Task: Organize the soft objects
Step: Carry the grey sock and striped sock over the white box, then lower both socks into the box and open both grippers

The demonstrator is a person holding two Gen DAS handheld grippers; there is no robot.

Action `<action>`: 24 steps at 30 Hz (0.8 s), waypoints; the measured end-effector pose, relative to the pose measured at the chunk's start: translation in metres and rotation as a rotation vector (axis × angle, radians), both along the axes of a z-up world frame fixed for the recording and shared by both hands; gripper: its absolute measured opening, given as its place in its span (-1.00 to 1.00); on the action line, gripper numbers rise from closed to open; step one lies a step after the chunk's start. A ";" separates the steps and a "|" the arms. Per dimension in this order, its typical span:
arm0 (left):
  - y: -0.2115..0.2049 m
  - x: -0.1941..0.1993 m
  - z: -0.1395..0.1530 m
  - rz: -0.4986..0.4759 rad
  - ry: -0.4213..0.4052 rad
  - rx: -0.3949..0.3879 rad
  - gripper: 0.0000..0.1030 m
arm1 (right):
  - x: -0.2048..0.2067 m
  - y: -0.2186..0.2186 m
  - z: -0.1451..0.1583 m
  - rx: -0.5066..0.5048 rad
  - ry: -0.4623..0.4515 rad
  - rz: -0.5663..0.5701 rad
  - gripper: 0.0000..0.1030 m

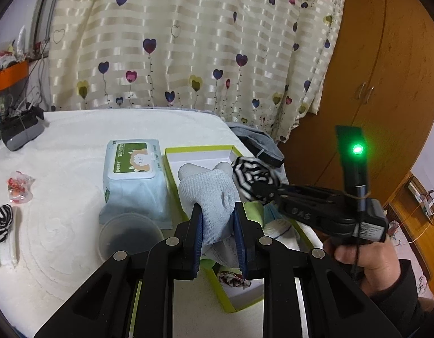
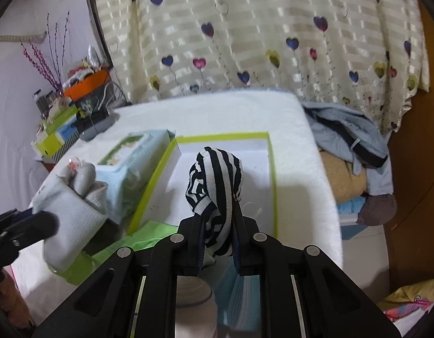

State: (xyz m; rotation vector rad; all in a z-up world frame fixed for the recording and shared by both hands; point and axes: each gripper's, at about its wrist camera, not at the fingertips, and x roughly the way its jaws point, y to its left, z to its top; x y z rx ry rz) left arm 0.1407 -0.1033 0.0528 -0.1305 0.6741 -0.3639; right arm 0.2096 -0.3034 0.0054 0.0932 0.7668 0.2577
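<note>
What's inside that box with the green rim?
Inside the green-rimmed box I see a green cloth, a rolled white sock and something light blue. The far end's white floor is bare. Both grippers and their socks hide the middle.

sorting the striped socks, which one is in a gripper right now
The black-and-white striped sock clamped in the right gripper, above the green-rimmed box. The other striped sock lies loose on the white cover.
</note>
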 end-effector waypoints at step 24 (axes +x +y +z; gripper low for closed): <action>-0.037 0.047 -0.017 -0.026 0.057 0.068 -0.61 | -0.033 -0.037 0.013 0.104 -0.071 -0.080 0.06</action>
